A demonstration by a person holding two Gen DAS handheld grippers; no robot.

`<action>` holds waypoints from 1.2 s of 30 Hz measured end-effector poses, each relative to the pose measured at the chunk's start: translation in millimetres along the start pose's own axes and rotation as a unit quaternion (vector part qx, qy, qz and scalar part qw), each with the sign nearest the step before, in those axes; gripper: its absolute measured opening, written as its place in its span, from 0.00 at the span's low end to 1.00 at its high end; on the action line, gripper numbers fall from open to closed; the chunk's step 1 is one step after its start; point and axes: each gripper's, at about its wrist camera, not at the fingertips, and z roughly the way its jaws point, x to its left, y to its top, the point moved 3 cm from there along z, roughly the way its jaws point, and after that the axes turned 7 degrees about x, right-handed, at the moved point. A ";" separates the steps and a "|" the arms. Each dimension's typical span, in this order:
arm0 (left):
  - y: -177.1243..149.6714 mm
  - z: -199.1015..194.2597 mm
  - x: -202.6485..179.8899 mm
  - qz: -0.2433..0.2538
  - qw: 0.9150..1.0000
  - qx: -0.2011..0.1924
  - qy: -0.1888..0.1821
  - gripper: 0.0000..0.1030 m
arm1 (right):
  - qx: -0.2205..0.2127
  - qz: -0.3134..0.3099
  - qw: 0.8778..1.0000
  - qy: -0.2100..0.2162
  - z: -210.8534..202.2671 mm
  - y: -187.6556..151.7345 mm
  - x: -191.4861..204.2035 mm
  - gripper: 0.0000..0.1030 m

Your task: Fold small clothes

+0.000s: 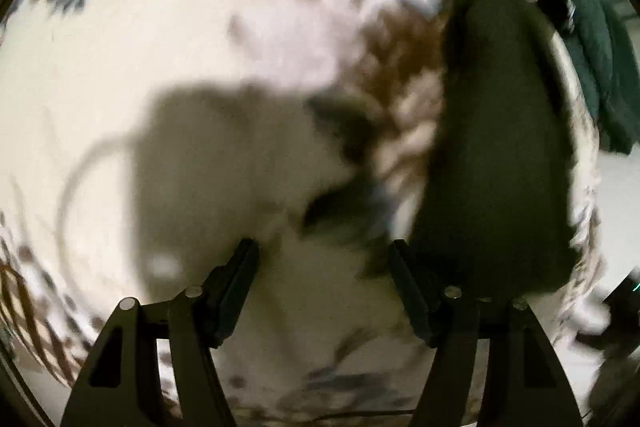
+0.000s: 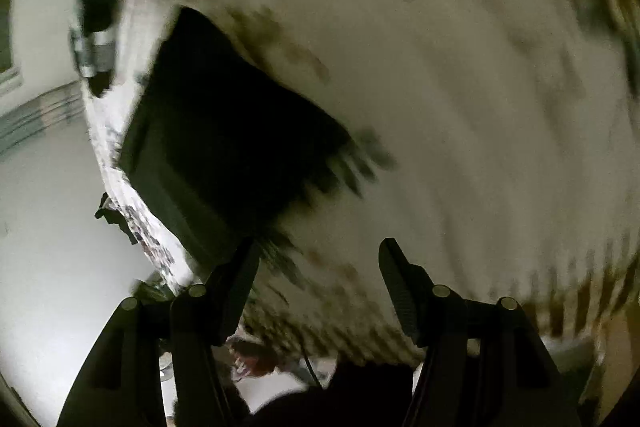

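Note:
Both views are blurred. A dark folded garment (image 1: 492, 147) lies on the white flower-patterned cloth (image 1: 160, 47), near its right edge. My left gripper (image 1: 322, 251) hangs open above the cloth just left of the garment, with nothing between its fingers; its right finger (image 1: 404, 279) is close to the garment's near end. In the right wrist view the same dark folded garment (image 2: 224, 131) lies by the cloth's left edge. My right gripper (image 2: 320, 247) is open and empty, its left finger (image 2: 240, 275) next to the garment's near corner.
The patterned cloth (image 2: 460, 107) covers the work surface and drops off at an edge (image 2: 132, 227) toward a pale floor (image 2: 40, 247). A pile of dark green clothes (image 1: 592, 59) sits beyond the far right edge. The gripper's shadow (image 1: 224, 167) falls on the cloth.

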 end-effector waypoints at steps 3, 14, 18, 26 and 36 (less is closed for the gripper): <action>-0.5 8.9 -8.5 0.013 0.999 -0.027 -0.019 0.94 | -0.031 -0.035 0.999 -0.004 10.2 37.1 35.0 0.62; 1.0 21.7 -20.3 0.033 0.998 -0.056 -0.019 1.00 | -0.092 -0.074 0.989 -0.086 18.5 51.2 58.5 0.11; 9.0 18.0 -21.5 0.037 0.999 -0.026 -0.018 1.00 | -0.029 -0.038 0.997 -0.067 26.4 70.5 41.5 0.20; 48.0 -25.4 -36.0 0.030 0.997 -0.061 -0.029 1.00 | -0.006 -0.201 0.979 -0.041 30.7 131.4 127.8 0.60; 160.0 -0.1 -146.2 0.145 0.981 -0.113 0.061 1.00 | -0.097 -0.222 0.969 -0.054 76.5 217.4 219.6 0.57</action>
